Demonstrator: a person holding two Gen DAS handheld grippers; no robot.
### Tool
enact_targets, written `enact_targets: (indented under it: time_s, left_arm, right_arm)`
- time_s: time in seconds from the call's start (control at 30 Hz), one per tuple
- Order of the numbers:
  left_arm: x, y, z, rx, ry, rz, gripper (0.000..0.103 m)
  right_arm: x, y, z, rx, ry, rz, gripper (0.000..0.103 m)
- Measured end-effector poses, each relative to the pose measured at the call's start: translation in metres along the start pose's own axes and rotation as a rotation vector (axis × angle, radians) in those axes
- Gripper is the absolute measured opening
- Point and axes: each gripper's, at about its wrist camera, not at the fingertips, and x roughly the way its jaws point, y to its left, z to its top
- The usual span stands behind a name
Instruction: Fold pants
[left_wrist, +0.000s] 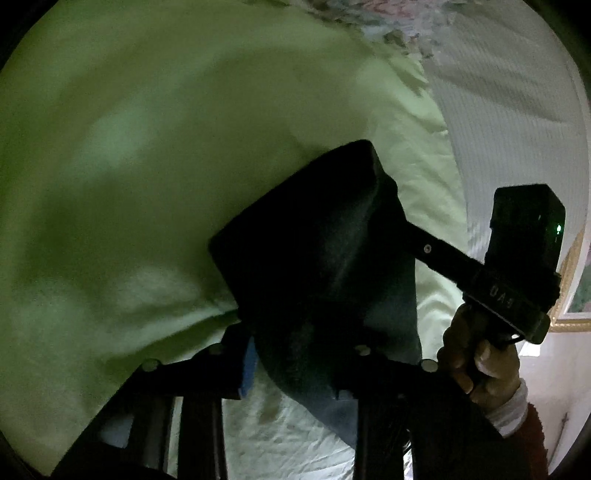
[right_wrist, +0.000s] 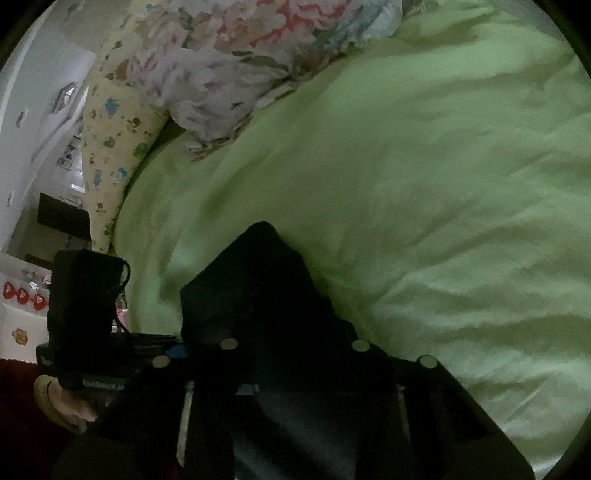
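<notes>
Our left hand-held gripper and right hand-held gripper each pinched a bunch of the dark, soft fabric pants, held up in the air above the pale green quilted bed cover. We judged the folding barely begun: the cloth hung crumpled between us, no neat fold showing. Its long axis seemed to run from one gripper across to the other, though the dim light hid waistband and hems.

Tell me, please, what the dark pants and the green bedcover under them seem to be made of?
The dark pants look like a soft, matte woven or knit cloth, possibly cotton: they drape in limp folds without shine. The green bedcover seems a fuzzy, plush fabric such as fleece, judging by its soft nap and rounded wrinkles. The dim, blurred light leaves both uncertain.
</notes>
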Motion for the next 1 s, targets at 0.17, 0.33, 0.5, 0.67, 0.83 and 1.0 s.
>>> enact_targets:
  time_s: [0.17, 0.33, 0.5, 0.67, 0.83, 1.0]
  left_arm:
    - [-0.016, -0.027, -0.006, 0.106, -0.025, -0.048, 0.021]
    - [-0.032, -0.067, -0.014, 0.229, -0.043, -0.077, 0.020]
    - [-0.039, -0.105, -0.028, 0.317, -0.045, -0.117, 0.020]
    - [-0.040, -0.145, -0.054, 0.428, -0.017, -0.162, 0.020]
    - [-0.033, -0.168, -0.080, 0.511, 0.016, -0.188, 0.019]
    - [-0.027, -0.188, -0.110, 0.577, 0.055, -0.196, 0.019]
  right_arm:
    - [-0.035, 0.003, -0.013, 0.032, -0.099, 0.031, 0.020]
    - [-0.078, 0.008, -0.030, 0.045, -0.204, 0.030, 0.020]
    - [-0.120, 0.010, -0.054, 0.076, -0.301, 0.031, 0.020]
    - [-0.157, 0.008, -0.089, 0.130, -0.409, 0.036, 0.020]
    - [-0.185, 0.005, -0.129, 0.181, -0.498, 0.014, 0.020]
    - [-0.207, -0.001, -0.167, 0.233, -0.566, 0.001, 0.019]
